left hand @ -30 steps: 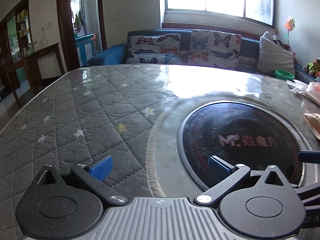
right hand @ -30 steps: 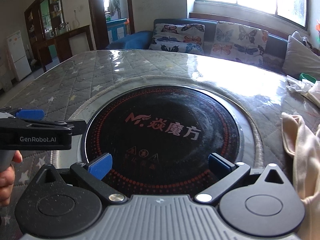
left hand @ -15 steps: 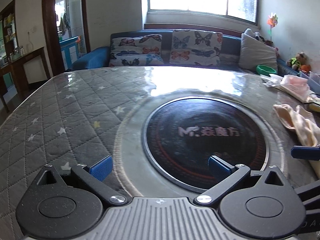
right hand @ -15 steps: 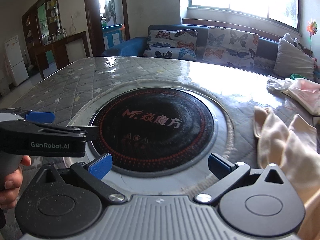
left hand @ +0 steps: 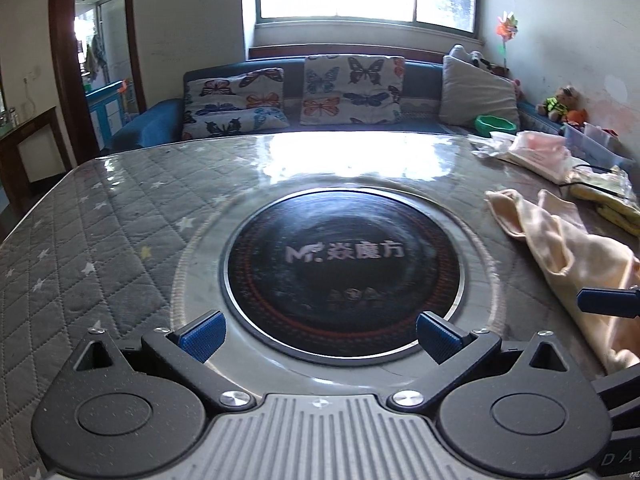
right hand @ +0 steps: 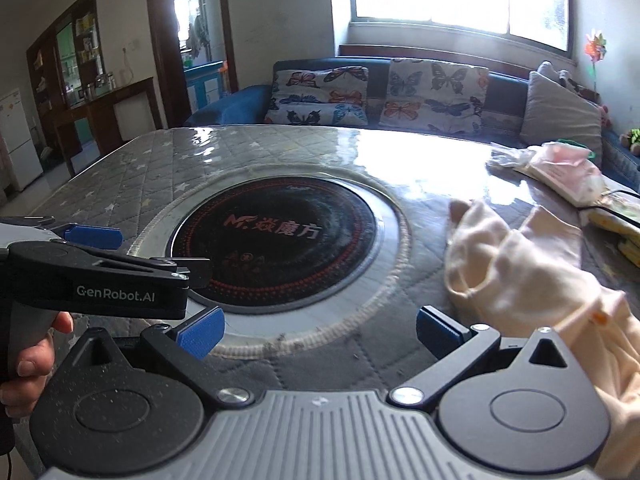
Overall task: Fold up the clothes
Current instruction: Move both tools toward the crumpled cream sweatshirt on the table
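A crumpled cream garment lies on the right side of the quilted grey table, stretching toward the near edge. My left gripper is open over the near rim of the black round cooktop, with nothing between its blue pads. My right gripper is open too, low over the table's near edge, and the garment lies just right of its right finger. The left gripper's body shows at the left of the right wrist view, held by a hand.
A pink-and-white pile of clothes and yellow items sit at the table's far right. A black cable runs near them. A sofa with butterfly cushions stands behind the table. The left half of the table is bare quilting.
Both views have swung to the right over the last second, so the cooktop slid left and the cream garment came much further into view. Both grippers stayed open.
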A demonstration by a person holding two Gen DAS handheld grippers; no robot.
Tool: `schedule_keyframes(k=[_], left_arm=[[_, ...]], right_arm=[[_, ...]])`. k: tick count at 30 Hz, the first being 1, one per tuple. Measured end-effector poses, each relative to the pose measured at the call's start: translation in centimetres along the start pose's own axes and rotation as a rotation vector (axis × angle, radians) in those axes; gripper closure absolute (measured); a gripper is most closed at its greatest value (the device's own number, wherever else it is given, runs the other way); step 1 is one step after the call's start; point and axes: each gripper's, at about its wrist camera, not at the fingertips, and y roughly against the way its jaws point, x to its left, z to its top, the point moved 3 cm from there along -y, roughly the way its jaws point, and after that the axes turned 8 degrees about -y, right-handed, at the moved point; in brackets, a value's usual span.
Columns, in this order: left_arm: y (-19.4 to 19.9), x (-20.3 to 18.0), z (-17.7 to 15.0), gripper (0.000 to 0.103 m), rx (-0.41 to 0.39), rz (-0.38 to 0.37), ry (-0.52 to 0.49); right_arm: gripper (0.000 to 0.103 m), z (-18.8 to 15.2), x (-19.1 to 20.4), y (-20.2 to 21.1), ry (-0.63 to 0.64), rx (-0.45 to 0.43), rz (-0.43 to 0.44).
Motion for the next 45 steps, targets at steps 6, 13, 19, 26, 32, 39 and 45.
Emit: schedule_keyframes(k=[6, 13, 19, 26, 32, 39, 45], left_arm=[[0.4, -2.1, -0.1, 0.000, 0.000, -0.036, -0.032], [0.9, -4.2, -0.3, 0.000, 0.010, -0.078, -0.060], [1.4, -5.5, -0.4, 0.000, 0.014, -0.111, -0.081], [1.7, -7.1, -0.5, 0.000, 0.027, -0.153, -0.102], [1.8, -8.4, -0.6, 0.000, 0.038, -0.178, -0.135], [1.6, -9.9, -0.5, 0.000, 0.048, -0.206, -0.172], [1.4, -11.1, -0.4, 0.000, 0.055, -0.223, -0.206]], right_arm=[[0.000, -0.7, -1.5, 1.8, -0.031, -0.006, -0.036], [0.000, -2.0, -2.7, 3.6, -0.072, 0.004, -0.072], [0.000, -3.2, -3.8, 5.1, -0.118, -0.001, -0.097], [0.000, -4.2, -4.7, 6.5, -0.140, -0.002, -0.134], [0.000, -5.0, -5.7, 7.2, -0.167, 0.011, -0.170], [0.000, -5.9, -7.0, 7.6, -0.199, 0.029, -0.207], [0.000, -6.3, -8.2, 7.7, -0.228, 0.036, -0.231]])
